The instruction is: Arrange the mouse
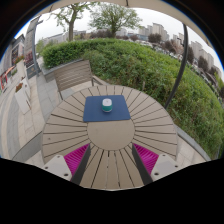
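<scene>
A small light-coloured mouse [107,102] with a greenish top sits on a dark blue mouse pad [106,110] on the far half of a round slatted wooden table [110,135]. My gripper [111,160] hovers over the near part of the table, well short of the pad. Its two fingers [78,157] are spread wide apart with the magenta pads facing inward, and nothing is between them but bare table slats.
A wooden bench [72,74] stands beyond the table at the left. A chair [22,95] stands farther left on the paved terrace. A thick green hedge [150,65] runs behind and to the right, with a dark post [181,55] in it.
</scene>
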`<state>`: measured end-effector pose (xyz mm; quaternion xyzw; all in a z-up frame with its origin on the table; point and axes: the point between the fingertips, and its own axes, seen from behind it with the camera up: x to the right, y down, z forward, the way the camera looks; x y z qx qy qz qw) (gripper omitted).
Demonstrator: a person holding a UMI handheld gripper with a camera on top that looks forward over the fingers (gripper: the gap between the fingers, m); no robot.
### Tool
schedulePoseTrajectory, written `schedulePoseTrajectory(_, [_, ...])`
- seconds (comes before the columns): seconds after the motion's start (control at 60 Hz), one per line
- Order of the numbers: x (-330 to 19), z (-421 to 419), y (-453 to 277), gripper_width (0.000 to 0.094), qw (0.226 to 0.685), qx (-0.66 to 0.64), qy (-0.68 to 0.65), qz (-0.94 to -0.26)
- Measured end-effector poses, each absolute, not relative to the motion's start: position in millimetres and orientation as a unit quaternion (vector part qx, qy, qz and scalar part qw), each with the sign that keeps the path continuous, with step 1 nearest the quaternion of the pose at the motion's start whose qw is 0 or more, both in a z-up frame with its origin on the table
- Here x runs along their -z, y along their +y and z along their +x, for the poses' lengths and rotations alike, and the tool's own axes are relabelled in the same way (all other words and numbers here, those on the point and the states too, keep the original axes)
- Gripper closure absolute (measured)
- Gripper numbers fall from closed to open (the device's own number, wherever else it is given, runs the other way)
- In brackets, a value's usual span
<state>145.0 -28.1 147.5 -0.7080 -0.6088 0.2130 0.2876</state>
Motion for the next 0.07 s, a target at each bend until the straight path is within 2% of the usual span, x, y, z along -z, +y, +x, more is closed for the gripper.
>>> schedulePoseTrajectory(0.067, [-151.2, 139.9, -23.8, 0.0083, 0.3, -0.213, -0.607, -0.704])
